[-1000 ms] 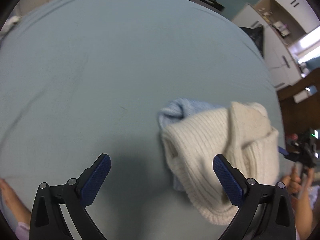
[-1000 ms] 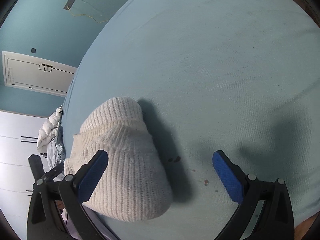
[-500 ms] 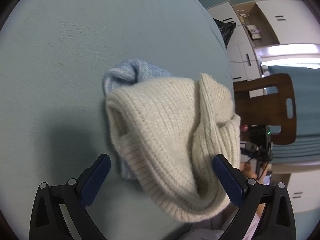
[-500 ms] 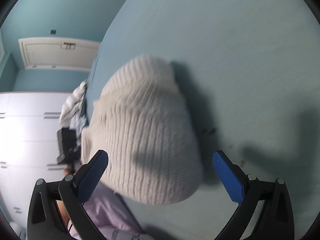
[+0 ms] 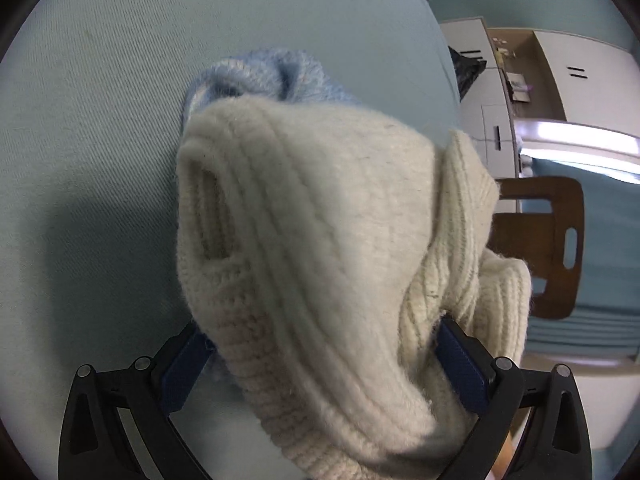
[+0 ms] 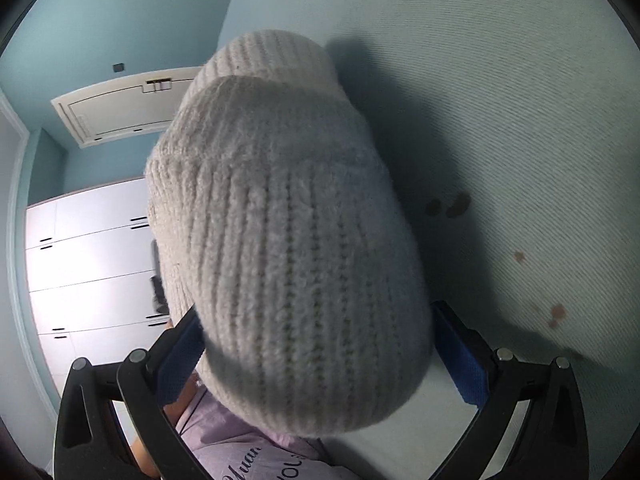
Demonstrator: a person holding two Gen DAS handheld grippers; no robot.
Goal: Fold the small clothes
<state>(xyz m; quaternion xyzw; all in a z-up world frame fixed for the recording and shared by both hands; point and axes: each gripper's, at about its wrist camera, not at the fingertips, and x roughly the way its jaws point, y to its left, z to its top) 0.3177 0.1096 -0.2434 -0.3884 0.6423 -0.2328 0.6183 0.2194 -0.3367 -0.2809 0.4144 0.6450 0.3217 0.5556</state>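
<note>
A cream ribbed knit hat (image 5: 320, 220) lies crumpled on the pale blue sheet (image 5: 100, 100), partly on top of a light blue knit piece (image 5: 272, 76). My left gripper (image 5: 322, 326) is open, and the hat's near end bulges between its blue pads, hiding the tips. From the other side, the same hat (image 6: 280, 220) fills the right wrist view. My right gripper (image 6: 316, 312) is also open, its pads flanking the hat's rounded end. Whether the pads touch the knit is hidden.
A wooden chair (image 5: 548, 240) and white cabinets (image 5: 580, 72) stand past the sheet's right edge. In the right wrist view a person's lilac shirt (image 6: 248, 456) is close below the hat, white wardrobe doors (image 6: 92, 260) are behind, and small brown spots (image 6: 448, 206) mark the sheet (image 6: 500, 80).
Both grippers have moved in on the cream hat from opposite sides, so it now fills the space between their fingers. Finger spread looks unchanged.
</note>
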